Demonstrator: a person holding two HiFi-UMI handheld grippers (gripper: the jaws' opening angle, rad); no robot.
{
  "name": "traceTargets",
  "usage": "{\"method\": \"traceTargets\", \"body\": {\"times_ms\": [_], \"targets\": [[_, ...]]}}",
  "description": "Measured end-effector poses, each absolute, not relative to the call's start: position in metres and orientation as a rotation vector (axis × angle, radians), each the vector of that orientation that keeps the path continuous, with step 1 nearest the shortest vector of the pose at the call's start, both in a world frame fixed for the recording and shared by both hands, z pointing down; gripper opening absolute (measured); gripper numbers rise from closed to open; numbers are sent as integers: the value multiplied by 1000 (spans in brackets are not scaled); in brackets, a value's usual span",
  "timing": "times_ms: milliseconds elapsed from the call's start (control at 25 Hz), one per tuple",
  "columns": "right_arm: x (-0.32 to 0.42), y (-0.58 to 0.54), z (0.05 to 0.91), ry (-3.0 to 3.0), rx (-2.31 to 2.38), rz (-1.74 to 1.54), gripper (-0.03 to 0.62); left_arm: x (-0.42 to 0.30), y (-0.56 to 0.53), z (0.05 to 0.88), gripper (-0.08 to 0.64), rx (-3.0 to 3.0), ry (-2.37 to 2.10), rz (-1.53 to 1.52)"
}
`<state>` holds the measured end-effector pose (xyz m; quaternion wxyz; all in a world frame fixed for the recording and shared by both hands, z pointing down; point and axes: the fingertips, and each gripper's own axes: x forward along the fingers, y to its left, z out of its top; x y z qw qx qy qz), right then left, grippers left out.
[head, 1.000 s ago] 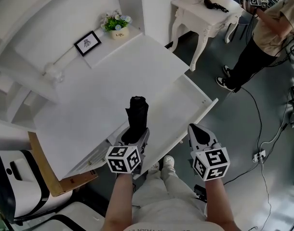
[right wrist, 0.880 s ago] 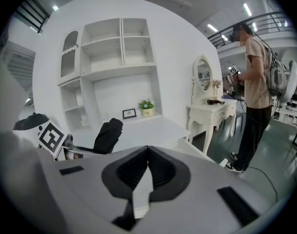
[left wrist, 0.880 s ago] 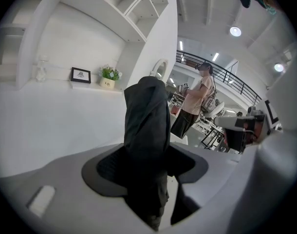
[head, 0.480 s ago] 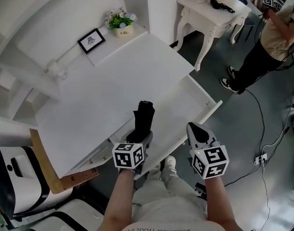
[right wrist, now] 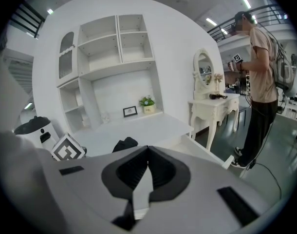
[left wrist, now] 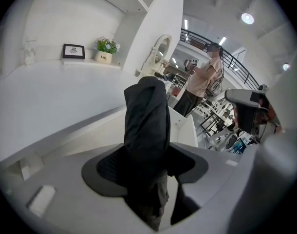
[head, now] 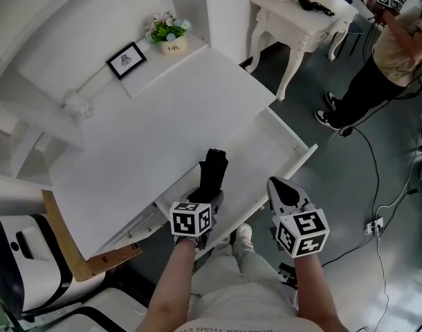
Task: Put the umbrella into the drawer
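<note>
L gripper [head: 207, 195]: jaws on umbrella [head: 214, 169] | at open drawer [head: 270, 141] | R gripper [head: 279, 185]: jaws together

Looks steeply down from the head, well above the white desk [head: 162, 113] and its open drawer [head: 270, 145], with the flower pot [head: 171, 45] at 11 o'clock and a standing person [head: 389, 54] at 2 o'clock. Rides the left gripper [left wrist: 148, 165] close behind the umbrella [left wrist: 146, 126], facing over the desk toward pot at 11 and person at 2 o'clock. Rides the right gripper [right wrist: 147, 154] low beside it, facing the same desk, pot dead centre, person at 3 o'clock.
</note>
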<state>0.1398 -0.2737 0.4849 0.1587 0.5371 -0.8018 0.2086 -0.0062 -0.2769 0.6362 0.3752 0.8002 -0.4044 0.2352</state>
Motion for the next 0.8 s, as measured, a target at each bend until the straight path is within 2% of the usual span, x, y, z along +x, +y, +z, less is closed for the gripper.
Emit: {"method": "traceTargets", "body": {"times_ms": [800], "targets": [[140, -264, 512, -2219, 1556, 672, 8, -2, -282, 704, 268, 1878, -941, 775]]}}
